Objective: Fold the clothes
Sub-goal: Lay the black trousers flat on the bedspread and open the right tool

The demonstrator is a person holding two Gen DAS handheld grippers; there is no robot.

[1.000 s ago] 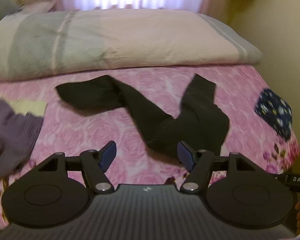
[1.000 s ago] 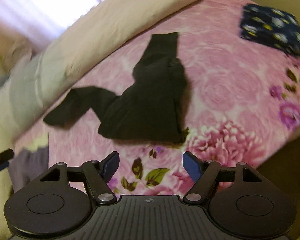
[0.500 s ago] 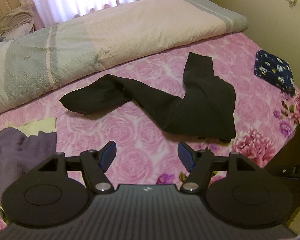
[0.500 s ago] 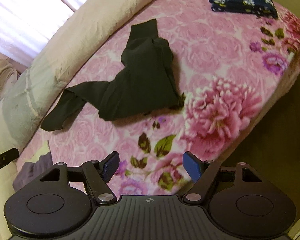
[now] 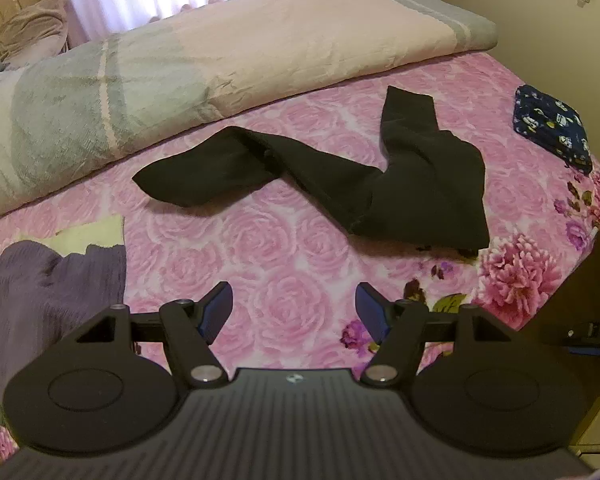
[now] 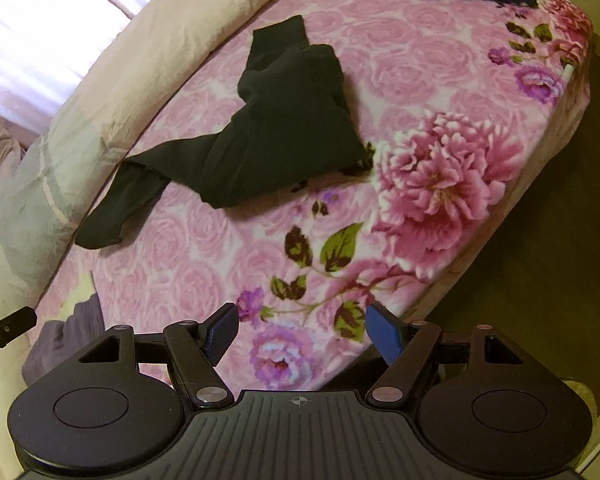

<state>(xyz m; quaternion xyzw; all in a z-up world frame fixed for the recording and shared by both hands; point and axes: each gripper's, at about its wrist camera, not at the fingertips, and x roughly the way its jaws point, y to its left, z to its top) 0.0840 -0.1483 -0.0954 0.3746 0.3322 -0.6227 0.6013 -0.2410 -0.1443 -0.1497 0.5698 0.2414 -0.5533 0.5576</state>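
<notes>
Black trousers (image 5: pixel 380 176) lie unfolded mid-bedspread (image 5: pixel 284 256), legs splayed toward the quilt (image 5: pixel 220 60), a folded navy garment (image 5: pixel 552 128) at the trousers' right. Left gripper (image 5: pixel 294 310) and right gripper (image 6: pixel 300 330) hover empty, jaws spread, short of the trousers; likely next: straighten the legs.

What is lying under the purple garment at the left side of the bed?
A pale yellow cloth shows from under the purple garment. How far it continues beneath is hidden.

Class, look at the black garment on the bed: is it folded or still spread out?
Spread out, unfolded: the black garment sprawls crookedly, both legs splayed apart across the pink bedspread.
</notes>
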